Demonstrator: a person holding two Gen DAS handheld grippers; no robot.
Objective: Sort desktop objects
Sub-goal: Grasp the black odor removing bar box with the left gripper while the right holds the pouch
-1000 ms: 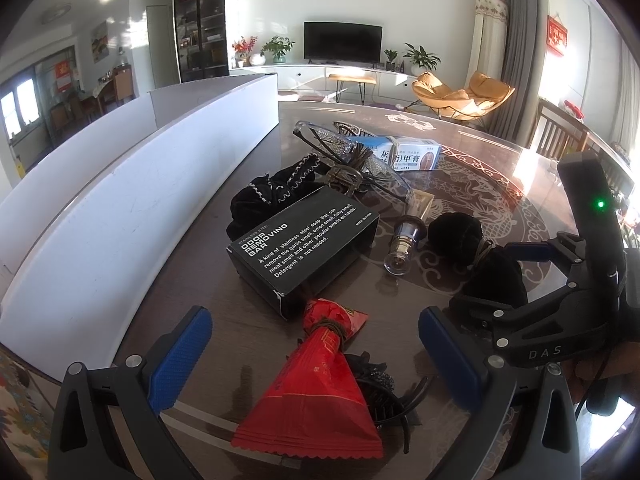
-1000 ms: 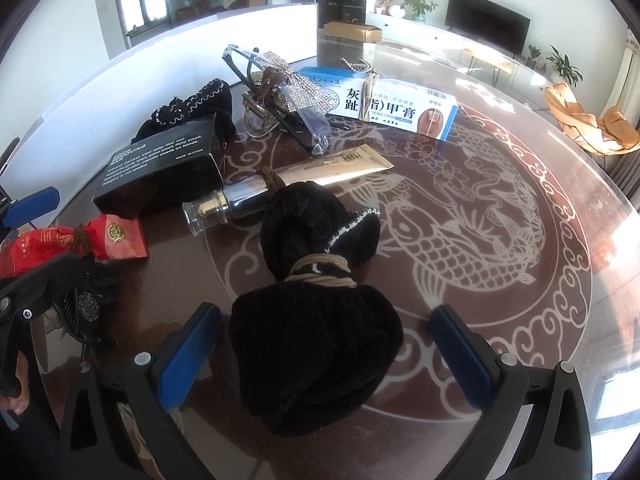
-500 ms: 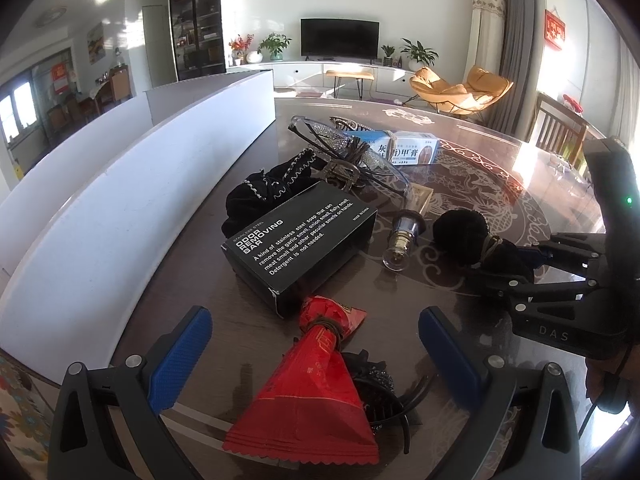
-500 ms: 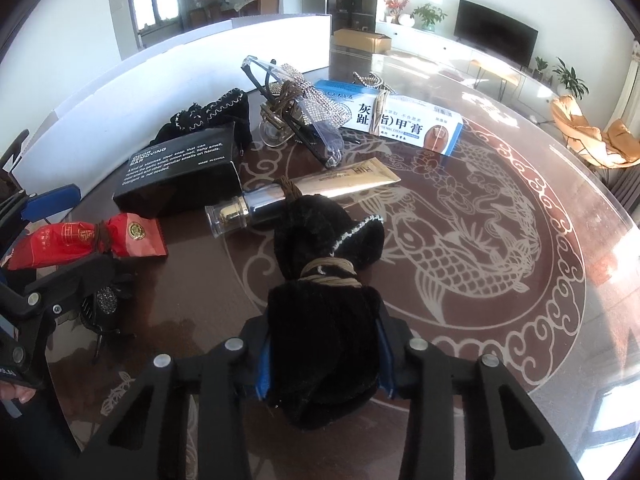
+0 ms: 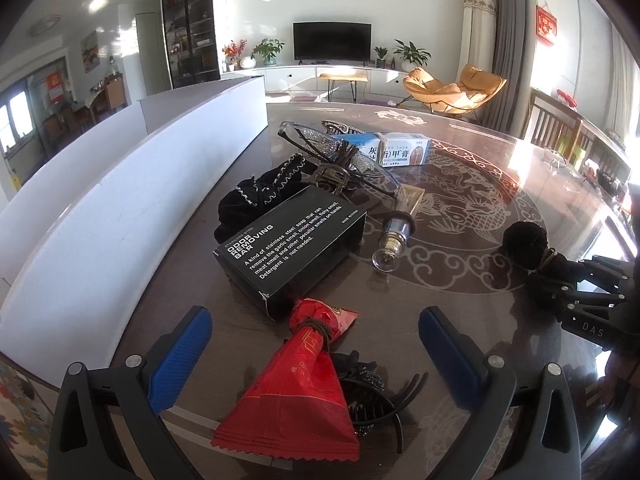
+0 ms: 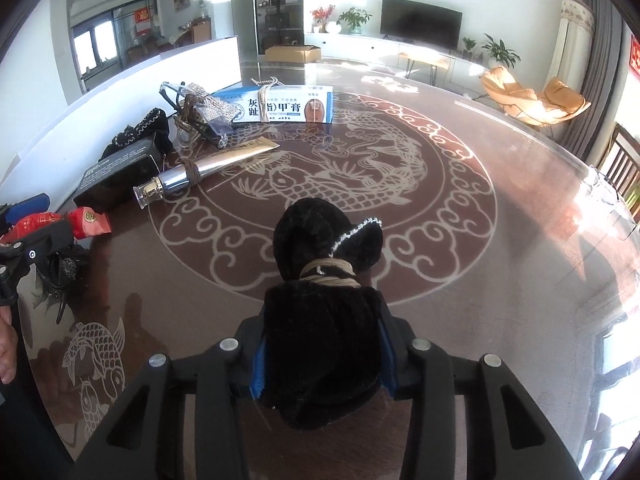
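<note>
The right gripper [image 6: 322, 364], spread wide a second ago, now pinches the black velvet pouch [image 6: 320, 320] off the dragon-patterned table [image 6: 460, 240] — one item ready for sorting — while the left gripper [image 5: 314, 354] hangs agape over the red packet [image 5: 298, 392], black box [image 5: 292, 246] beyond

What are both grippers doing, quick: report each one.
Left gripper: open, holding nothing, red packet between its fingers.
Right gripper: shut on the black pouch.
</note>
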